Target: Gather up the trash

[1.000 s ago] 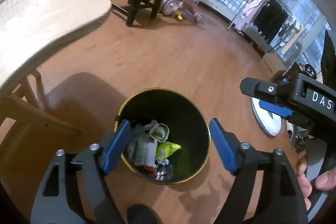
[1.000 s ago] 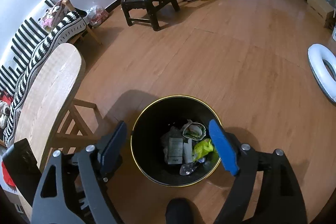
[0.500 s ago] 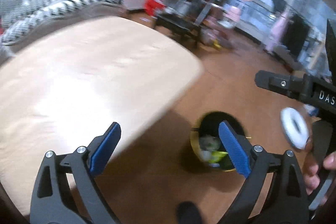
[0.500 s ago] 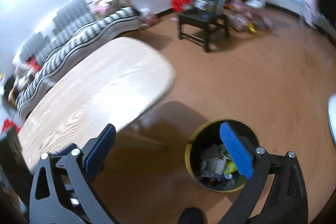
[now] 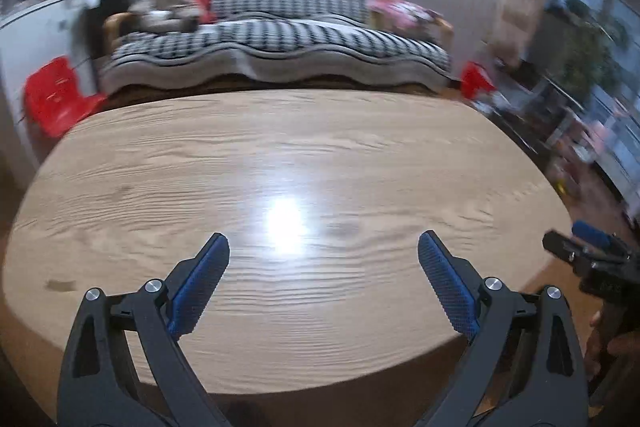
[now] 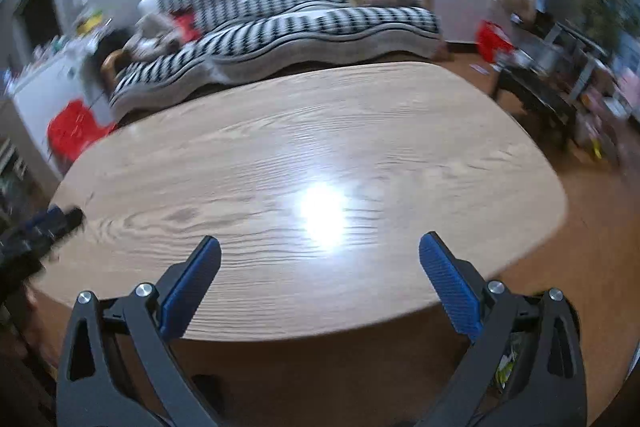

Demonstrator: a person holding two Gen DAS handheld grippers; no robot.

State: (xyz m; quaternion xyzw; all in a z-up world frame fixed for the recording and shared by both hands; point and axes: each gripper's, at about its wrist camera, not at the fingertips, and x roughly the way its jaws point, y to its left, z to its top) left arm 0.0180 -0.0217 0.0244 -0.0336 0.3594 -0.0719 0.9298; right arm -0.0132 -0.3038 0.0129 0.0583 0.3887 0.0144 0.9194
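Left tongs (image 5: pixel 322 247) held wide open, nothing gripped; right tongs (image 6: pixel 320 253) likewise. Both poised over wooden surface (image 5: pixel 280 167). Trash bin (image 6: pixel 516 359) glimpsed on floor behind right finger. Striped sofa (image 5: pixel 276 39) seen beyond.

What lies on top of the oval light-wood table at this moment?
Nothing that shows: the oval light-wood table carries only a bright light reflection. Both open tools, left and right, cover part of its near edge, so that strip cannot be checked.
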